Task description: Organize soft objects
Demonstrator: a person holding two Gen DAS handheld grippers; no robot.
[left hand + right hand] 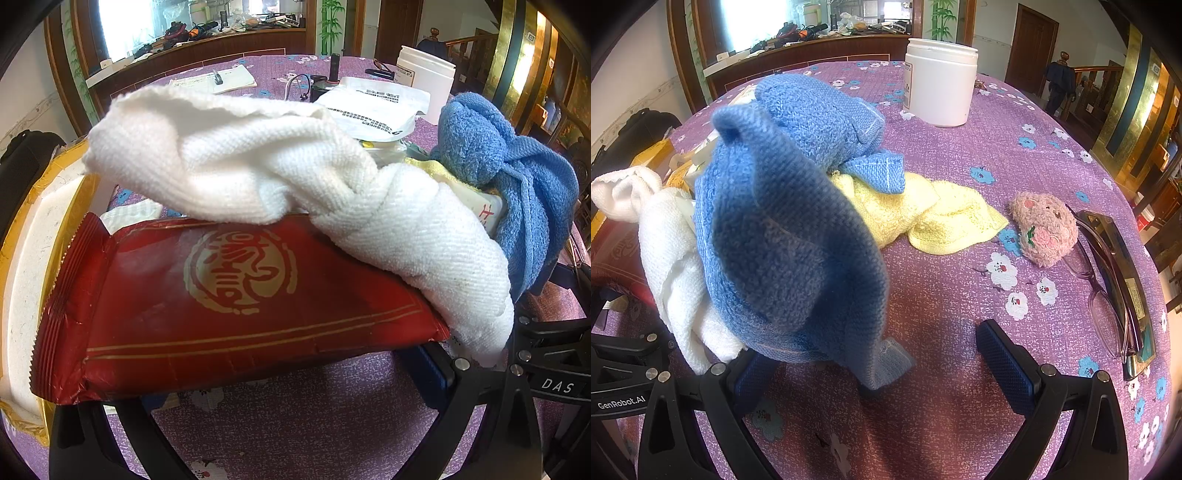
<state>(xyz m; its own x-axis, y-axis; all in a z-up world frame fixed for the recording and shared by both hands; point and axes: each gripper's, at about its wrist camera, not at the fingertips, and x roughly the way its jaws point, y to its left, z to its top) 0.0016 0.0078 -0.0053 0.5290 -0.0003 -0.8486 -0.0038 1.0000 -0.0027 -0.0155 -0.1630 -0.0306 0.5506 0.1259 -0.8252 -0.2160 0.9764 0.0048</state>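
Right gripper (886,373): jaws spread wide, nothing clamped between them, though the crumpled blue terry towel (790,229) droops over the left finger and a corner of it hangs into the gap. The towel's bulk rises up and away to the left of the fingers, its long axis running roughly from the gripper's base toward the far table edge, one end resting on the pale yellow knit cloth (938,218) spread on the purple flowered tablecloth (960,295). Left gripper (295,387): fingers wide apart too; the flat red foil packet with a gold seal (221,295) lies across the gap above them, and the twisted white ribbed towel (288,177) lies over the packet, its long axis slanting from upper left down to the right finger. Whether either is pinched, cannot tell. The small pink fuzzy plush pouch (1045,229) sits well right of the right gripper, apart from the pile. Judgement: blue towel nearer the right gripper, white nearer the left.
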